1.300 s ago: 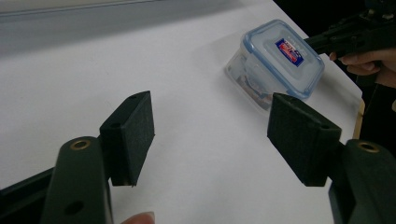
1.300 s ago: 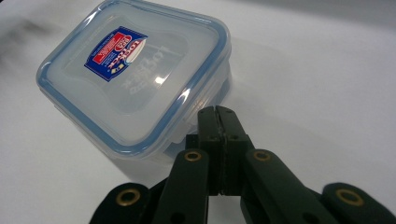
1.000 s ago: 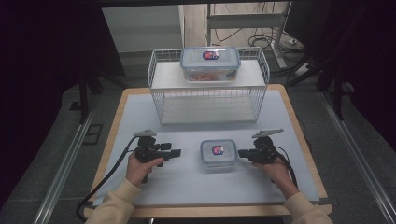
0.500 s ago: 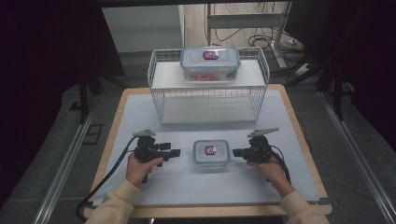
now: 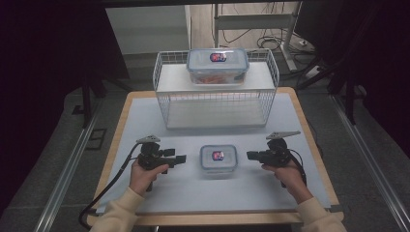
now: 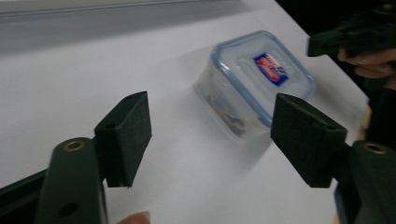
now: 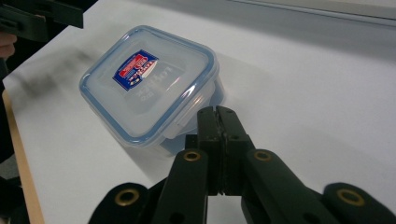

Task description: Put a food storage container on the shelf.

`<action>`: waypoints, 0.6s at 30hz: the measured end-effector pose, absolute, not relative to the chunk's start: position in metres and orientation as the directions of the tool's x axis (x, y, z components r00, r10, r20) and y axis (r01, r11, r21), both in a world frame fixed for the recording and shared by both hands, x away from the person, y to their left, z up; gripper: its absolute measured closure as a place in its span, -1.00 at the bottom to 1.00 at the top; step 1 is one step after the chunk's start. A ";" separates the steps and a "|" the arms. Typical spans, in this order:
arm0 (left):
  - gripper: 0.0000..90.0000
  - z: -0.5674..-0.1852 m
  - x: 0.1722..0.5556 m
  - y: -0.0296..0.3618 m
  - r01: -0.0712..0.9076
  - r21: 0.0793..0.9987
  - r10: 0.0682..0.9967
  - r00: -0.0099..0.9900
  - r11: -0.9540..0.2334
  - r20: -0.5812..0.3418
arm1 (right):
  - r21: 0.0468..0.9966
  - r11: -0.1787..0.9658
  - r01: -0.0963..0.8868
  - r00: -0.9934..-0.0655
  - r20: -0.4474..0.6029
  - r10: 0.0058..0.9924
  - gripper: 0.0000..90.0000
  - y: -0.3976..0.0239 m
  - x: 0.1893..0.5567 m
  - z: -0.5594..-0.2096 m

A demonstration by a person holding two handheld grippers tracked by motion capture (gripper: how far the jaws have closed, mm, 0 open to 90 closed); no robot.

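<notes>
A small clear lidded container (image 5: 218, 158) with a blue rim and a red-and-blue label sits on the white mat (image 5: 145, 121), between the two grippers. My left gripper (image 5: 182, 158) lies to its left, pointing at it, open. Its jaws have just been opening, and nothing is between them. In the left gripper view the container (image 6: 259, 81) lies a little beyond my left gripper (image 6: 210, 100). My right gripper (image 5: 248, 155) points at the container from the right, shut and empty. In the right gripper view my right gripper (image 7: 217, 111) ends right beside the container (image 7: 149, 81).
A white wire basket (image 5: 215, 104) stands at the back of the table with a larger lidded container (image 5: 217, 65) on its top. The wooden table edge (image 5: 113, 145) frames the mat. Dark floor and cables lie beyond.
The small container has slid a little to the left. The right gripper moved left with it, then drew back slightly. The left hand stayed put.
</notes>
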State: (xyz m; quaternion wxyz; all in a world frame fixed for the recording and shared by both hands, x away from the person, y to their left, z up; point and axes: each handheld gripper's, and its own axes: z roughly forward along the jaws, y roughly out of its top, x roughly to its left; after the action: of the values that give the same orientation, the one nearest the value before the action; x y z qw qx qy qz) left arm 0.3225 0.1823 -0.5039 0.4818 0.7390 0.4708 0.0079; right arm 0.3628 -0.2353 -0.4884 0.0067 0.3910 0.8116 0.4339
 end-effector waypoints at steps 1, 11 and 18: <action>-0.44 -0.504 0.323 0.182 0.693 0.716 0.706 0.552 -0.090 -0.445 | 0.709 0.312 0.632 -0.692 0.336 0.639 0.88 -0.236 0.363 -0.488; -0.64 -0.506 0.327 0.159 0.740 0.667 0.673 0.538 -0.090 -0.507 | 0.715 0.256 0.650 -0.689 0.413 0.595 -0.13 -0.234 0.363 -0.488; -0.63 -0.516 0.336 0.134 0.773 0.624 0.627 0.542 -0.112 -0.560 | 0.671 0.234 0.704 -0.660 0.495 0.565 -0.33 -0.223 0.368 -0.492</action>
State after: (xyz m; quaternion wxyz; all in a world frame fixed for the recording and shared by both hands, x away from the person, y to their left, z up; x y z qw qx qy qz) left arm 0.3364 0.1336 -0.5162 0.4705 0.7415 0.4720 -0.0779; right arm 0.3680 -0.2226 -0.4918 -0.0741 0.4057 0.7821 0.4672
